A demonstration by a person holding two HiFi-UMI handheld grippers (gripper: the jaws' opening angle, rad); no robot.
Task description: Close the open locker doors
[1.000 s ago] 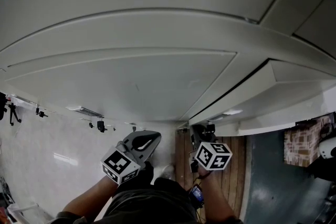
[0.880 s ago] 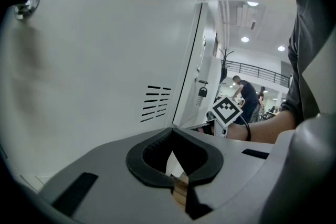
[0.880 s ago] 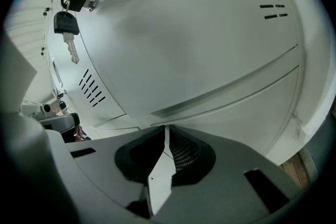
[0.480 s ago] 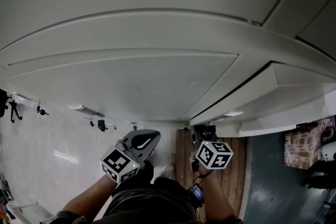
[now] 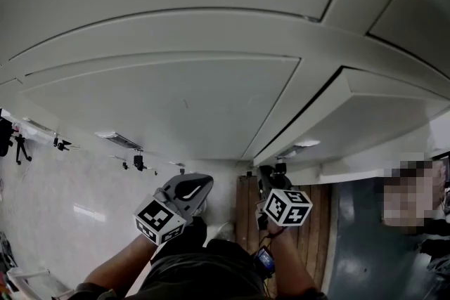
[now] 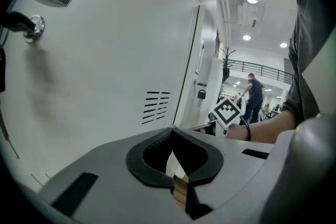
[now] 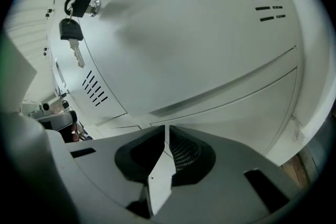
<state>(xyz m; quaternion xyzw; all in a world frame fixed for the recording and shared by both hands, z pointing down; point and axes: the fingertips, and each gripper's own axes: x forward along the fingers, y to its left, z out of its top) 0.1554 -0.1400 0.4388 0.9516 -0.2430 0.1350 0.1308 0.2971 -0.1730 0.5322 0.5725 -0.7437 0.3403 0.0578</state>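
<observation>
The bank of white lockers fills most of what the person faces. The open locker door stands out from it at an angle, a dark gap running along the door's left edge.

Below the lower left corner of that door, the right gripper is held low with its marker cube towards the person. Its jaws are drawn in to a thin slit with nothing between them, which shows plainly in the right gripper view. It is near the door but not touching it.

Further left of the door, the left gripper is at about the same height, in front of a shut locker face. Its jaws are also closed and empty, with the tips meeting.

Left of the open door, the left gripper view shows a flat white panel with a lock and a set of vent slots.

The right gripper view looks up a white door face. A key sits in its lock, and a second key hangs beneath on a ring.

Under the open door lies a strip of wooden floor.
</observation>
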